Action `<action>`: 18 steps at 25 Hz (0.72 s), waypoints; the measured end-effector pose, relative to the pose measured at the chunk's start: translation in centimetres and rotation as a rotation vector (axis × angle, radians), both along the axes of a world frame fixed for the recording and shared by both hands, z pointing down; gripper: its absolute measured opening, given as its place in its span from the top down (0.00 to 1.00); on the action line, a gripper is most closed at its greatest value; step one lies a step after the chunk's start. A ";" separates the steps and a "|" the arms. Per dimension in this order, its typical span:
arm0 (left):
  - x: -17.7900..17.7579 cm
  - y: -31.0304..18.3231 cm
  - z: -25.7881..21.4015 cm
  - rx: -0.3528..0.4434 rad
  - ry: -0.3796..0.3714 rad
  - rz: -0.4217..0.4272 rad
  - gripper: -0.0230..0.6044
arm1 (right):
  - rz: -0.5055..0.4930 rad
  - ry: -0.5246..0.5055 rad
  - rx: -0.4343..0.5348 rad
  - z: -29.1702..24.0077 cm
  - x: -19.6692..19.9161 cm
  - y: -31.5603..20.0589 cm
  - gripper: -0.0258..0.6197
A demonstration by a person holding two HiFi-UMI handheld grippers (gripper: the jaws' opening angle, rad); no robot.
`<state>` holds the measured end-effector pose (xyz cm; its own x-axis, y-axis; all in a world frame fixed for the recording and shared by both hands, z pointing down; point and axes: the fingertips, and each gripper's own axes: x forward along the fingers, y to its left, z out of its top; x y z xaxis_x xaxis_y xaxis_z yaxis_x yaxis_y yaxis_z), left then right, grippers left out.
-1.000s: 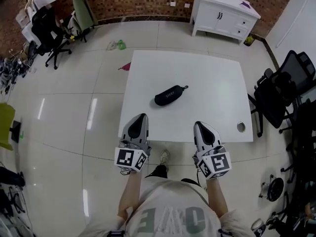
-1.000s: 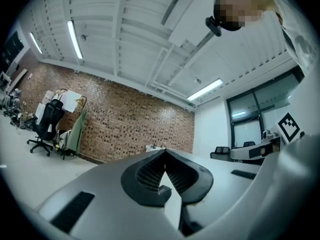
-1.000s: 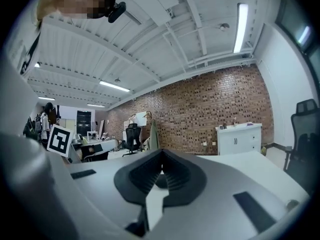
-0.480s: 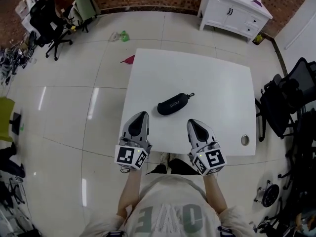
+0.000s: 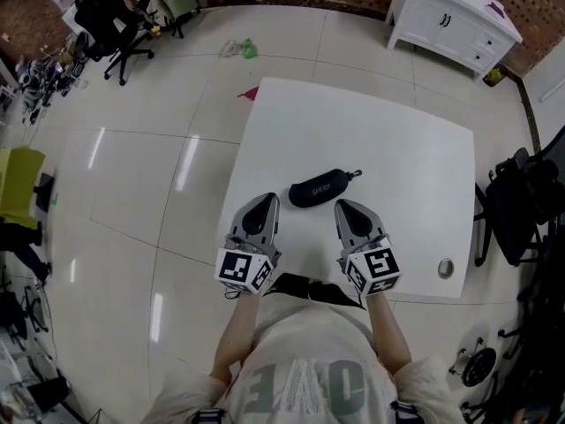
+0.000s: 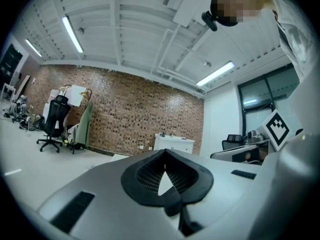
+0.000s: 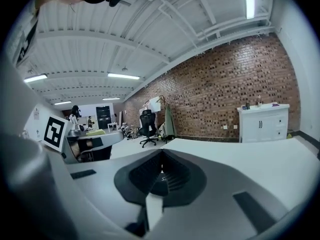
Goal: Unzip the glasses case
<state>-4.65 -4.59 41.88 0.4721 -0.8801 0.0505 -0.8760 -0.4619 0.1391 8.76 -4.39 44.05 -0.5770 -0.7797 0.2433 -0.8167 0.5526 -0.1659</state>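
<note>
My left fingers (image 5: pixel 258 212) and right fingers (image 5: pixel 353 221) (each pair pressed together, holding nothing) hover over the counter (image 5: pixel 397 148), glasses case (image 5: pixel 320 187) just ahead between them.

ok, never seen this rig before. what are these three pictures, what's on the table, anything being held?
There is no robot arm here: a person holds a two-jaw gripper in each hand. The overhead picture comes from a camera on the person's head, looking steeply down. It shows the left gripper and the right gripper over the near edge of a white table. The other two pictures come from a wide-angle camera on each gripper, looking along its own jaws, so the grey shell fills the bottom of each. The cubes with square markers are part of the grippers. On the table lies a black glasses case, apparently zipped, with its zipper pull at the far right end. Both grippers have their jaws together and hold nothing. The case lies just beyond them, untouched.
</note>
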 end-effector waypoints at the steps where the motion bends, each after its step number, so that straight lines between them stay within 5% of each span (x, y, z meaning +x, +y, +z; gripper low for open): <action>1: 0.0 -0.3 0.4 -0.003 -0.010 0.012 0.96 | -0.012 0.016 -0.003 0.4 -0.4 -0.8 0.96; 10: 0.9 -2.3 6.6 -0.116 -0.143 0.338 0.95 | -0.097 0.165 -0.108 5.8 -3.5 -5.8 0.96; 12: 1.1 -2.9 8.4 -0.159 -0.174 0.410 0.84 | -0.099 0.190 -0.131 6.7 -3.8 -6.5 0.96; 18: 1.3 -5.2 12.2 -0.220 -0.336 0.560 0.81 | -0.101 0.253 -0.199 9.1 -3.8 -7.5 0.96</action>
<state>-3.33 -9.79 54.07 0.7806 -0.4603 0.4228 -0.5252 -0.8498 0.0444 5.01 -11.86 53.17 -0.5509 -0.6441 0.5307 -0.7883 0.6103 -0.0775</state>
